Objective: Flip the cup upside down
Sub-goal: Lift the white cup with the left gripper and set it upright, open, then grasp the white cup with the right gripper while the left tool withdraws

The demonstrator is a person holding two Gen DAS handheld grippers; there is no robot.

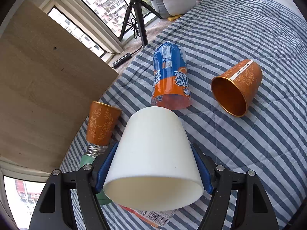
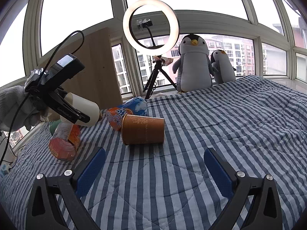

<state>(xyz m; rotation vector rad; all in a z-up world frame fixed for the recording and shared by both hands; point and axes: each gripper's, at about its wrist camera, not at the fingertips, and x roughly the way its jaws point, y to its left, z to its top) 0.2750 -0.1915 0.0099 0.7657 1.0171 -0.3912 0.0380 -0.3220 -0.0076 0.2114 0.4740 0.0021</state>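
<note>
Left wrist view: left gripper (image 1: 153, 164) pinching plain white paper cup (image 1: 153, 153), mouth near camera.
Right gripper (image 2: 153, 164): fingers spread, idle.
Advice: rotate mouth down, lower onto blue-striped quilt (image 1: 239, 143), release gently.

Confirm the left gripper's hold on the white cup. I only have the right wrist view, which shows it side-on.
Observer: In the left wrist view, both blue pads of the left gripper press the white cup on opposite sides, near its rim.
Operator: Which way is the mouth?
Observer: The open mouth faces back at the left camera. The closed base points away, toward the blue-and-orange bottle.
Operator: Any cups I'm missing?
Observer: Yes. A second orange cup sits by the wooden board, and it doesn't show in your view.
</note>
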